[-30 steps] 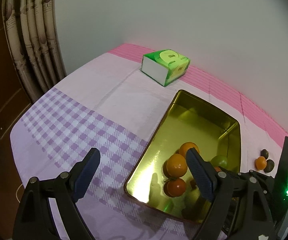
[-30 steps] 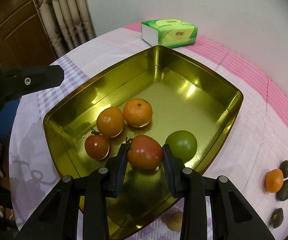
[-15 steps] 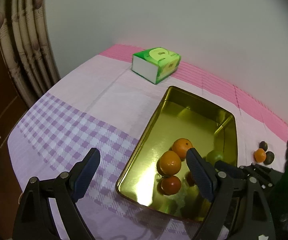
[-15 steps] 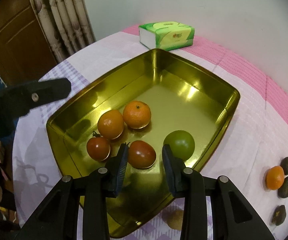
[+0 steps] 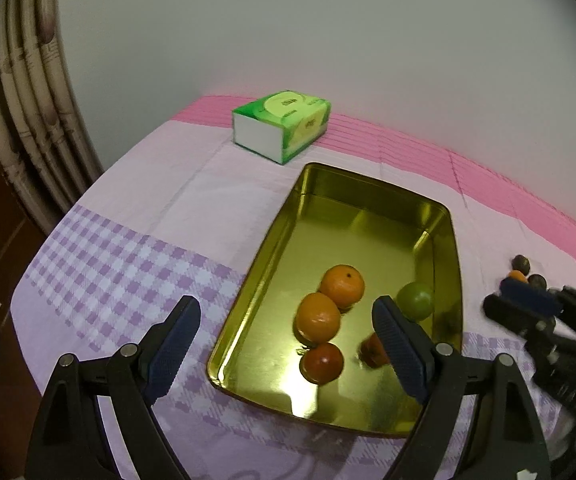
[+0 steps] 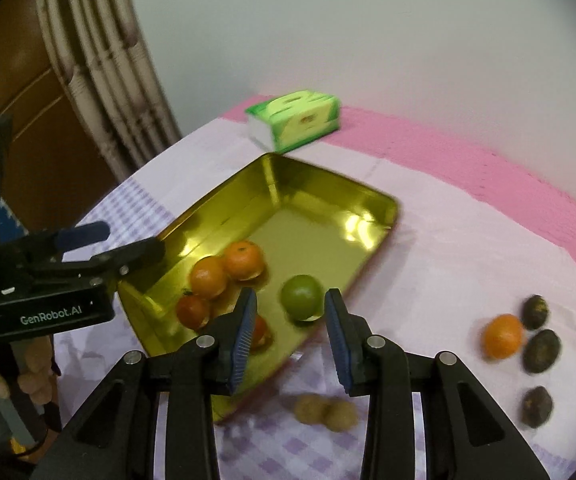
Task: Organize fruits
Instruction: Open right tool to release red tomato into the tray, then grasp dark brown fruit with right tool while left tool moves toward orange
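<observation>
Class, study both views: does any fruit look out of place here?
Yes. One orange, three dark fruits and two brownish ones lie loose on the tablecloth, outside the gold tray holding the others.

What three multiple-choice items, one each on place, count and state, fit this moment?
1. Where is the tissue box?
A. on the cloth beyond the tray
B. in the tray
C. on the floor

2. How many fruits lie in the tray?
A. three
B. five
C. seven

3. What state is the right gripper in?
A. shut on a tomato
B. shut on an orange
C. open, empty

A: the box sits past the tray's far rim.
B: two oranges, two tomatoes, one green fruit.
C: jaws apart, gripping nothing.
</observation>
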Tool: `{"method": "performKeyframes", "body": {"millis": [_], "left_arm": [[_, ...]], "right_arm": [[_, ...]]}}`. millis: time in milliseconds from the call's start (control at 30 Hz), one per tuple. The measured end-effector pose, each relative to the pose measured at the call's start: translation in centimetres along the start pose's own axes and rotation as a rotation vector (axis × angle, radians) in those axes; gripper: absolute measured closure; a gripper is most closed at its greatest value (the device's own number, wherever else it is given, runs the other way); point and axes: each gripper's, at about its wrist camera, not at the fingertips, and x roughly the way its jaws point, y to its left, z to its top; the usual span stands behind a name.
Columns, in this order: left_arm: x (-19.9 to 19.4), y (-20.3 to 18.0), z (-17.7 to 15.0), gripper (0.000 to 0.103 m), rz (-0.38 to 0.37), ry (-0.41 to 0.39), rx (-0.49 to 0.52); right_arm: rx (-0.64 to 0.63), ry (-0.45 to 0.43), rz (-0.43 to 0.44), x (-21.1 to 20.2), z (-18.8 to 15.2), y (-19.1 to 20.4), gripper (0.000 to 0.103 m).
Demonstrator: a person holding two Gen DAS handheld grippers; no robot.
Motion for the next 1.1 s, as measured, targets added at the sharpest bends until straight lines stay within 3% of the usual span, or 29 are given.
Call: {"method": "performKeyframes", "body": {"millis": [300,600,933,1033,1100], "left_arm": [[-0.1,-1.4,-0.3,0.018,-0.015,-0.01,0.058],[-0.1,-2.4,-0.7,0.018,-0.013,-0.015,0.091],[-0.3,-5.4,-0.9,0.018,-0.042,-0.023,0.166],[-0.4,-6.8,-0.8,0.018,-0.053,-0.022,0.197],[-0.5,-7.8,-0.6,0.018,-0.06,-0.027,0.219]], "right_arm": [[0.09,-0.026,-0.158,-2.7,-2.0,-6.7,0.066],[0.195,0.005,-0.29,-5.4,-6.3,-13.1,0.066],[0.27,0.037,-0.323,-4.4,-8.8,-16.8,0.064],[0.284,0.051,-0.33,-3.4,-9.2,-17.5,0.054],[0.291,0.05,-0.324,-3.1,-9.5,-17.9,0.053]]}}
